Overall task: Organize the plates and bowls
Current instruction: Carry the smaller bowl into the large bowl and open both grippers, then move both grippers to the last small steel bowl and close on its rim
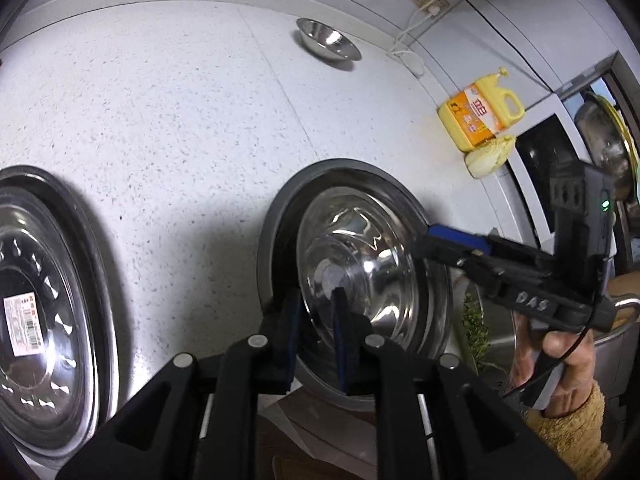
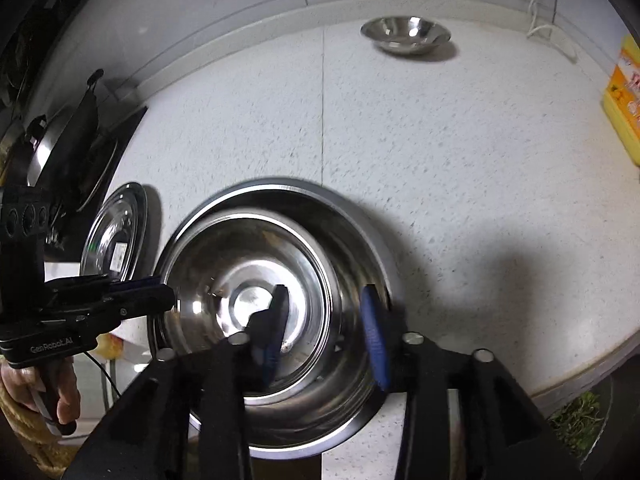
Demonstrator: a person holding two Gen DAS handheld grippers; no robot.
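Left wrist: inner bowl (image 1: 360, 264) rim btwn left gripper (image 1: 316, 320) pads.

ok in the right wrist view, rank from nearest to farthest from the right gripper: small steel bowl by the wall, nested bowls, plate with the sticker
1. nested bowls, directly at the right gripper, whose fingers straddle the rim
2. plate with the sticker, off to the left, beside the stove
3. small steel bowl, far back near the wall

Home kitchen: countertop (image 1: 180, 100), detergent bottle (image 1: 480, 114), stove (image 2: 100, 152).
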